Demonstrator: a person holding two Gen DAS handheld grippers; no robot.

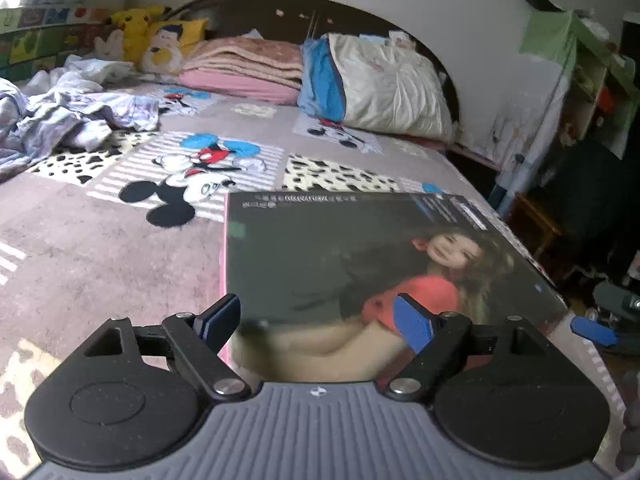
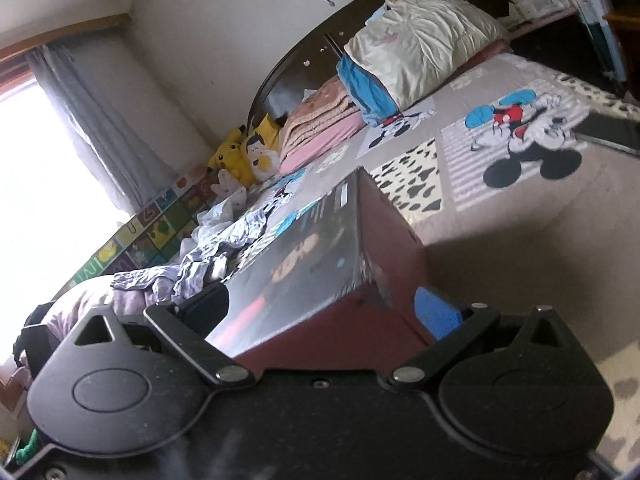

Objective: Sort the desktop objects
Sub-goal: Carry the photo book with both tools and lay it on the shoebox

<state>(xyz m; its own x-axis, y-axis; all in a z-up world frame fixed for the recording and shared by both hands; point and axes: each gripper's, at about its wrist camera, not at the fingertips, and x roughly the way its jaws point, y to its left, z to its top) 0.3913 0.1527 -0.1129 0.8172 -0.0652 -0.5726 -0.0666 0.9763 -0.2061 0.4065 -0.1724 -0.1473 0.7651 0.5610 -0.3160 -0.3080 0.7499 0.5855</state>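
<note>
Glossy box (image 1: 360,264) on bed (image 1: 100,248); left claw (image 1: 320,324) spread over it, right claw (image 2: 320,304) pinching box corner. Risk: corner pinch slips, box tips.

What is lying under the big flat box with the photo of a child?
The box rests on the cartoon-print bedspread, at its right edge. Whatever lies directly beneath it is covered and cannot be seen.

Flat box (image 1: 360,264) lying on the bedspread (image 1: 100,248) at lower centre of the left wrist view, crumpled sheets (image 1: 60,116) at left, folded blankets (image 1: 244,68) and pillow (image 1: 384,84) behind against the headboard (image 1: 248,8), plush toys (image 1: 148,36) upper left.
</note>
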